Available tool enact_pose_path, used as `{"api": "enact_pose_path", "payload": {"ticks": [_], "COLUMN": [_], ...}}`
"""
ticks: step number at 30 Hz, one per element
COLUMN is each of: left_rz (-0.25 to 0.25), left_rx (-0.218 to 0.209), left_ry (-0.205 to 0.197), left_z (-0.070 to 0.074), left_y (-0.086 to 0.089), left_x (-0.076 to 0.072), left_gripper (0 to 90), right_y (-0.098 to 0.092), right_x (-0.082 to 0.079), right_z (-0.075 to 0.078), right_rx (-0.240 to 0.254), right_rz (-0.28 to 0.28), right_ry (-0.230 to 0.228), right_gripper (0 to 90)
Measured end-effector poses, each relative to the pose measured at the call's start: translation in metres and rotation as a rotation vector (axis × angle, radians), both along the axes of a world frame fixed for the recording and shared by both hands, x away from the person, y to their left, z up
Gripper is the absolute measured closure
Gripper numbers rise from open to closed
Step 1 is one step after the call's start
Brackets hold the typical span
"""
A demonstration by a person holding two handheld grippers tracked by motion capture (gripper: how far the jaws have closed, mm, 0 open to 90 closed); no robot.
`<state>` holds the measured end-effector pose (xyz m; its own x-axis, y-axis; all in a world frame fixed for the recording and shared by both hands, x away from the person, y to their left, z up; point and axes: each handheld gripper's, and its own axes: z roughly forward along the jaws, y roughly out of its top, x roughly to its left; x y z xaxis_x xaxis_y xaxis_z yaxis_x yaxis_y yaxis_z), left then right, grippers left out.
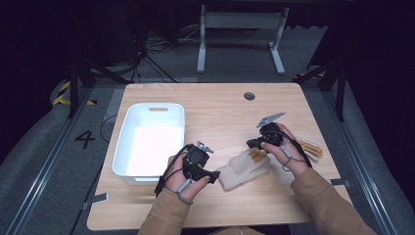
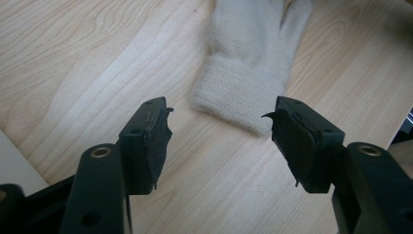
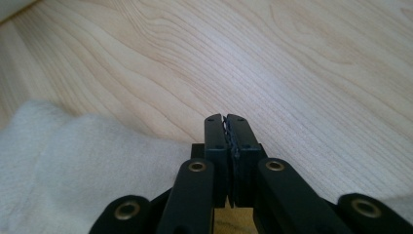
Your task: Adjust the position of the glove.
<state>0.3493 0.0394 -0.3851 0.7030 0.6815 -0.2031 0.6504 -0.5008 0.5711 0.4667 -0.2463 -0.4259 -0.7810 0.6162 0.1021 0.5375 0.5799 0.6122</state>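
I judged the cream glove (image 2: 253, 58) soft and light, best pinched at its cuff, which lay just beyond the open jaws of my left gripper (image 2: 219, 126), while my right gripper (image 3: 227, 127) was closed on nothing.

A light wooden surface (image 1: 220, 117) with a round cable hole (image 1: 249, 96) near its far edge carries a white plastic bin (image 1: 128, 131) with a handle slot at its left side. A cream knitted glove (image 1: 243, 167) lies flat near the front edge, cuff toward the bin. A second glove (image 1: 311, 148) with tan stripes lies near the right edge.
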Motion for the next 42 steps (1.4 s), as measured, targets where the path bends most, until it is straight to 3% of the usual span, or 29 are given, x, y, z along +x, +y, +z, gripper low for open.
{"api": "enact_pose_path", "payload": {"ticks": [4,19,42], "left_rz": [0.000,-0.010,-0.058], "left_rx": [-0.001,-0.004,-0.018], "left_ry": [0.000,-0.001,-0.006], "left_z": [0.000,-0.002,0.002], "left_y": [0.000,-0.005,-0.018], "left_x": [0.000,0.006,0.017], "left_gripper": [39.7,39.2,39.2], "right_y": [0.004,-0.006,-0.023], "right_x": [0.002,-0.006,-0.033], "right_z": [-0.008,-0.010,-0.006], "right_rx": [-0.033,-0.106,-0.158], "right_rz": [0.007,-0.009,-0.018], "right_ry": [0.000,0.046,0.106], "right_gripper": [87.8,88.5,89.1]}}
